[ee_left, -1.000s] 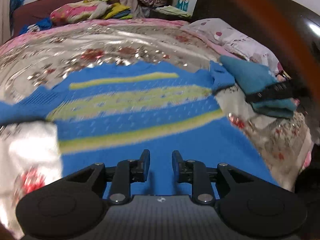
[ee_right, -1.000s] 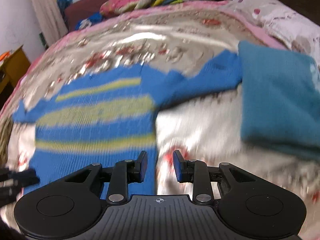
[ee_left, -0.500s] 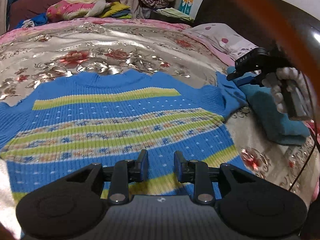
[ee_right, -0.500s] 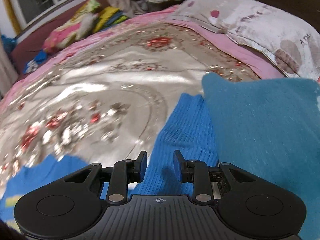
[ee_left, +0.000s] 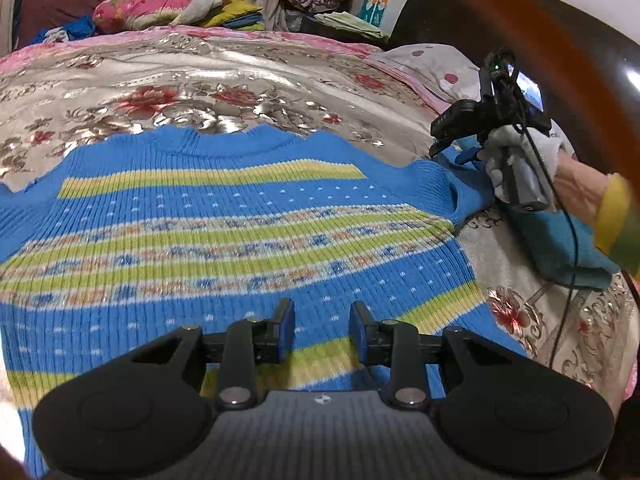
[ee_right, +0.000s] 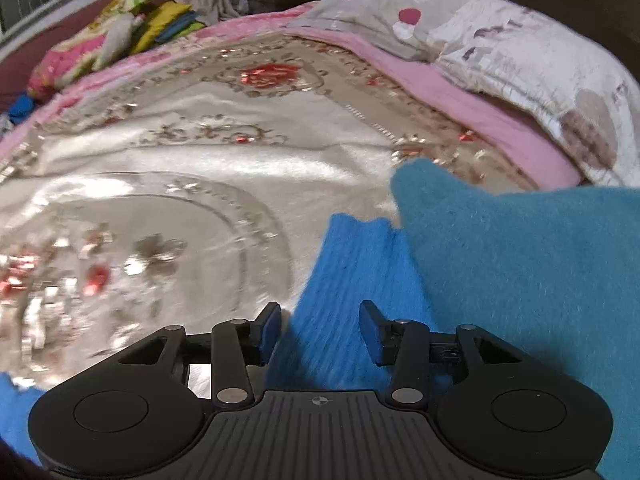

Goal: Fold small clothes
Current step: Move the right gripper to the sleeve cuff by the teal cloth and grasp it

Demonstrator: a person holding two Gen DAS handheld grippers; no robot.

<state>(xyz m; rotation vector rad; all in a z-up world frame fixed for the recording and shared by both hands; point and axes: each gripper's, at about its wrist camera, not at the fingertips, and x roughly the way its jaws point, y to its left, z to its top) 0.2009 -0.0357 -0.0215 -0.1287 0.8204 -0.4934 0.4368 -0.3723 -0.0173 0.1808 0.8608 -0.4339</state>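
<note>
Both tongs stand apart with nothing between them. On my left tongs I see the blue striped sweater spread flat on the floral bedspread, collar away from me, hem under the tongs, yellow-green bands running side to side. The relation that counts is on the other side: my right tongs hang just over the sweater's right sleeve, which runs away from me along the line of the tongs, its cuff end tucked against the folded teal garment. So the right hand is much the nearer one to that sleeve; the left sits over the lower body, well apart from it. I judge the next step to be pinching the sleeve and carrying it across the chest. The knit looks ribbed, soft and lies smooth, with one small buckle at the right shoulder.
</note>
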